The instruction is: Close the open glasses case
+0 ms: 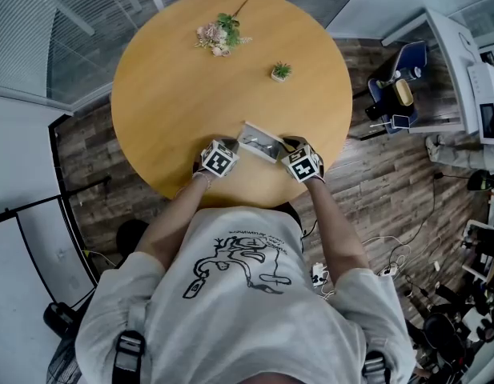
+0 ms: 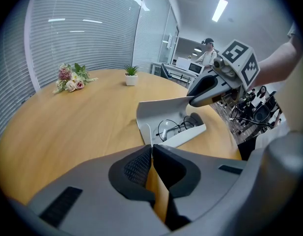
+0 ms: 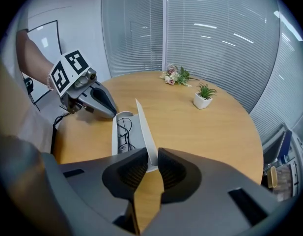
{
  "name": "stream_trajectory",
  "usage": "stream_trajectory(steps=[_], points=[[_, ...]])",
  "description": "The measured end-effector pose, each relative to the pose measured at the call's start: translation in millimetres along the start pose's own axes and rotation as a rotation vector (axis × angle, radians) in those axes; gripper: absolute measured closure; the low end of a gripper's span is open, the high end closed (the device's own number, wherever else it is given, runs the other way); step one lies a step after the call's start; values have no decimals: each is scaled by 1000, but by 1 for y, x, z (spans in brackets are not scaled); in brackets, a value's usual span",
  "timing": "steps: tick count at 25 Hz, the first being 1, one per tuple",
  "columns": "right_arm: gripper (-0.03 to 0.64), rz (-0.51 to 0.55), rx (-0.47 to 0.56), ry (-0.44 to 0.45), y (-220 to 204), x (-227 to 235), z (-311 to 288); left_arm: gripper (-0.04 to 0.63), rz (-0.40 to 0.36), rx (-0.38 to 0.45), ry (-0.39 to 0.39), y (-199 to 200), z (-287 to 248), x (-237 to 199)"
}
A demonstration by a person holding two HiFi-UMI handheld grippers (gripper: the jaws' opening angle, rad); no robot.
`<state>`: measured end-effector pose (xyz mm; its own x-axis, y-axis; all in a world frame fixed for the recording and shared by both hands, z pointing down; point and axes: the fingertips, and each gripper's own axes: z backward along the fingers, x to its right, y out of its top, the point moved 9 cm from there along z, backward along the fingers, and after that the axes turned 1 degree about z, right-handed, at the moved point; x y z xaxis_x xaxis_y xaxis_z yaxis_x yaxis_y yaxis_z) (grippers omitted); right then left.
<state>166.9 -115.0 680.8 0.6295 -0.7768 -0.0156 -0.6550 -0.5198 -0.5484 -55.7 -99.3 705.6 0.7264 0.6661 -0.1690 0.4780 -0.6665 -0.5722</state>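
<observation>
White glasses case (image 1: 260,143) is lying open near the edge of the wooden table (image 1: 174,78). My right tongs (image 3: 152,157) are straddling its raised lid (image 3: 144,127), slightly parted, and my left tongs (image 2: 151,149) are hovering closed beside it.

Bright, even light falls from a ceiling light strip (image 2: 220,10) above the table (image 1: 174,94), whose top shows soft glare. Both gripper views curve and darken at their edges.
</observation>
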Motion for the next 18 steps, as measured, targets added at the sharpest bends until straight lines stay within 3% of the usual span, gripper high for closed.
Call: stream_trajectory(steps=[18], points=[[520,-17,22,9,-1,-7,5,563,5,3,-2,2,-1,-1]])
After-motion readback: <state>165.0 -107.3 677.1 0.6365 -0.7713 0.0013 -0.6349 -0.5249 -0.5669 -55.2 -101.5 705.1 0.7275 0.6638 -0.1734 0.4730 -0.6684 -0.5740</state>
